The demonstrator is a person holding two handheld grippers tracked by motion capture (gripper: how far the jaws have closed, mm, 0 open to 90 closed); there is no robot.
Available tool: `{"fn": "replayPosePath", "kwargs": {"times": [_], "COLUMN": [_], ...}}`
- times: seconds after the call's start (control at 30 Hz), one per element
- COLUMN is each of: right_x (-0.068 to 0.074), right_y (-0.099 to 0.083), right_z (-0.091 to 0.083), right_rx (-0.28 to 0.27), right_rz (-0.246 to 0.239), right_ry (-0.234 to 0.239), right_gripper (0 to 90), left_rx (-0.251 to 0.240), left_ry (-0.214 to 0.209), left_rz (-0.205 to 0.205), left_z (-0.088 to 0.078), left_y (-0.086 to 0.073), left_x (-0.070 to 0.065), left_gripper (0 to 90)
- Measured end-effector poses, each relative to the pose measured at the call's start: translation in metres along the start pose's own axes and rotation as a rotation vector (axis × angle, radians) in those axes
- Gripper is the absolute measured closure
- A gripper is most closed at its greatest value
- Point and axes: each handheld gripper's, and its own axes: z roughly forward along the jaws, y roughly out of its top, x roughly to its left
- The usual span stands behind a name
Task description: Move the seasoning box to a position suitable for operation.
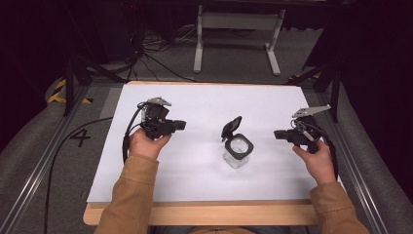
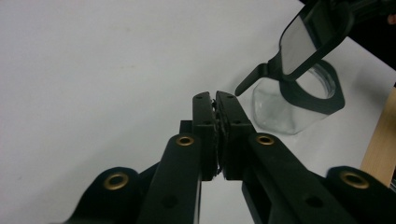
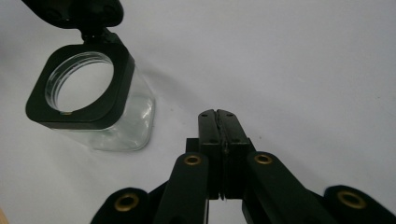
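A clear square jar (image 1: 237,151) with a black collar stands near the middle of the white table, its hinged black lid (image 1: 231,128) flipped up and open. The jar (image 2: 294,100) shows at the upper right of the left gripper view, and as the jar (image 3: 91,100) at the upper left of the right gripper view; it looks empty. My left gripper (image 1: 181,125) is held left of the jar, jaws pressed together with nothing between them. My right gripper (image 1: 277,134) is held right of the jar, also shut and empty. Both point inward toward the jar, apart from it.
The white sheet (image 1: 195,165) covers a wooden tabletop (image 1: 204,213) whose edge shows at the front. Metal rails (image 1: 39,170) run along both sides. Cables and a white stand (image 1: 238,29) lie on the floor behind the table.
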Motion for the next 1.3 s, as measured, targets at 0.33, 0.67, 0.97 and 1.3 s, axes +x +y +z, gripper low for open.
{"fn": "replayPosePath", "kwargs": {"times": [0.33, 0.67, 0.97, 1.3], "right_x": [0.019, 0.036, 0.063, 0.074], "right_y": [-0.002, -0.003, -0.001, 0.0], "right_z": [0.007, 0.009, 0.026, 0.036], "right_rx": [-0.006, -0.047, -0.062, -0.071], "right_rz": [-0.032, -0.038, -0.092, -0.106], "right_ry": [0.025, 0.056, 0.077, 0.067], "right_gripper": [89.7, 89.7, 89.6, 89.6], "left_rx": [-0.048, -0.075, -0.079, -0.075], "left_ry": [-0.022, -0.057, -0.015, -0.039], "left_rz": [0.063, 0.103, 0.254, 0.241], "left_z": [0.01, 0.026, 0.047, 0.061], "left_y": [0.011, 0.02, 0.019, 0.019], "left_x": [-0.012, -0.024, -0.042, -0.048], "left_gripper": [89.6, 89.6, 89.7, 89.7]}}
